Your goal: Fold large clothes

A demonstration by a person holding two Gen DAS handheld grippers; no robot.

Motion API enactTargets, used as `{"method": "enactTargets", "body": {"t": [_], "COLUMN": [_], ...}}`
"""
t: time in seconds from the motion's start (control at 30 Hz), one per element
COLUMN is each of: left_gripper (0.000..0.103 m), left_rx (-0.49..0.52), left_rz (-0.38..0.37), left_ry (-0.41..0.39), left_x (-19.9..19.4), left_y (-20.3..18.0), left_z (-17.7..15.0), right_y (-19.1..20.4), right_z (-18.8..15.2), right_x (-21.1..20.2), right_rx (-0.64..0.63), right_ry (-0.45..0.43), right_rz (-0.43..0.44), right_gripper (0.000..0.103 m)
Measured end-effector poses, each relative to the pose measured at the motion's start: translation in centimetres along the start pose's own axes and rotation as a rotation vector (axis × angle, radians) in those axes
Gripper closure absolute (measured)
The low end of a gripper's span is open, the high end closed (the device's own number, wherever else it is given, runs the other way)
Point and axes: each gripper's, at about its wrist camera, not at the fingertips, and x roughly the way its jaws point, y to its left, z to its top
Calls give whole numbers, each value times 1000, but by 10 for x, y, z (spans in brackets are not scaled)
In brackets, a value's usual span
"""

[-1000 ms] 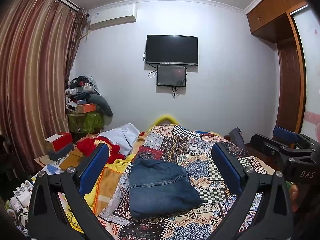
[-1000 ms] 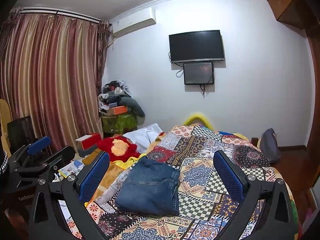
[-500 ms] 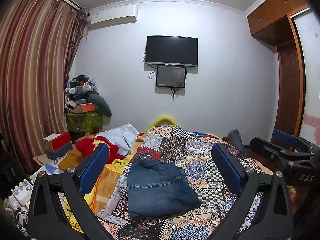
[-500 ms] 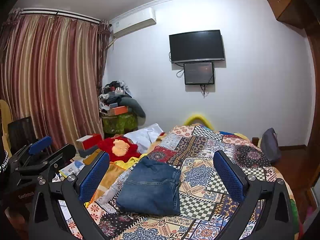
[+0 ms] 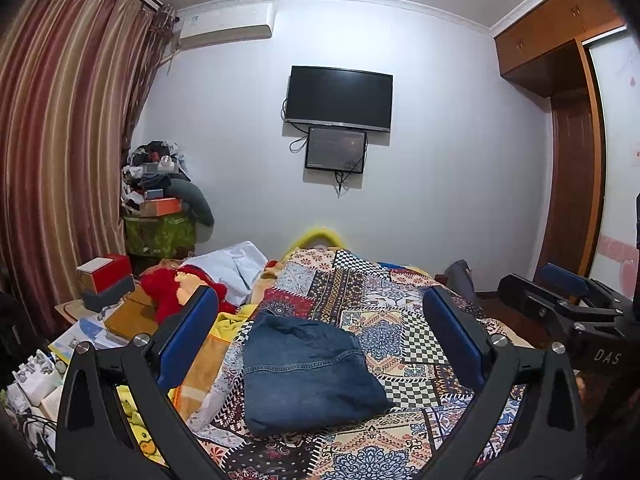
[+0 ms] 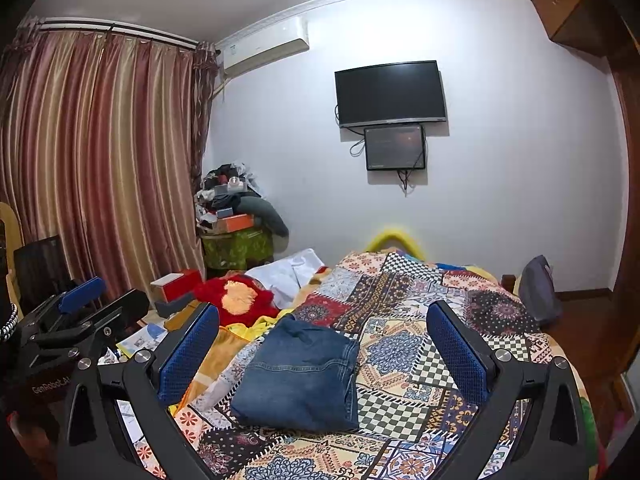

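Observation:
A folded pair of blue jeans (image 5: pixel 308 372) (image 6: pixel 302 376) lies on the patchwork bedspread (image 5: pixel 400 320) (image 6: pixel 420 320). My left gripper (image 5: pixel 320 332) hovers above and short of the jeans, open, with nothing between its blue pads. My right gripper (image 6: pixel 320 344) is also open and empty, held back from the jeans at a similar height. In the left wrist view the right gripper (image 5: pixel 560 300) shows at the right edge. At the left edge of the right wrist view, the left gripper (image 6: pixel 76 312) appears.
A red plush toy (image 6: pixel 236 300) and a white garment (image 6: pixel 288 276) lie at the bed's left. A cluttered side table with a red box (image 5: pixel 106 276) and papers stands left of it. A dark bag (image 6: pixel 538 292) sits at the bed's right, a wardrobe (image 5: pixel 568 200) beyond.
Both grippers have risen and tilted up slightly, so the bed and jeans sit a little lower in view. The jeans have not moved. Both grippers stay open.

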Motion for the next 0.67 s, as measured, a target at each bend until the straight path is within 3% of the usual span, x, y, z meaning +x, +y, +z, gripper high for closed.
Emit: {"method": "enactTargets", "body": {"t": [0.67], "left_gripper": [0], "left_rx": [-25], "left_rz": [-42], "left_ry": [35], "left_x": [4], "left_y": [4], "left_z": [-2], "right_y": [5], "right_z": [0], "right_x": [1], "right_rx": [19], "right_ry": [7], "right_rz": [-15], "right_gripper": [0]}}
